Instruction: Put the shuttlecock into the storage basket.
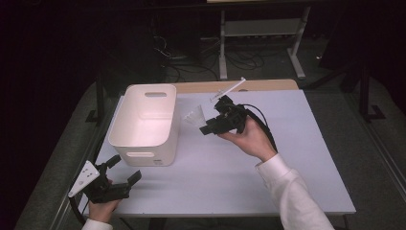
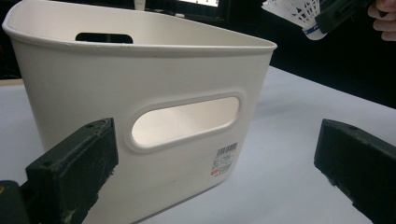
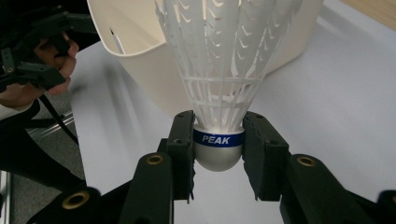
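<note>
shuttlecock (image 3: 218, 70) (peak band, right claw (image 3: 218, 154))

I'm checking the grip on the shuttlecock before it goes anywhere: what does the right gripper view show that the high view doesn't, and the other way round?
Right gripper view alone: the right gripper has its jaws clamped on the shuttlecock at its rounded base, either side of a blue band reading PEAK, skirt pointing away.

High view alone: the whole layout, with the white bin on the table and the shuttlecock held off the table beside the bin's right wall. The left gripper rests open near the table's front left corner.

Both: shuttlecock, bin, table, both grippers.
</note>
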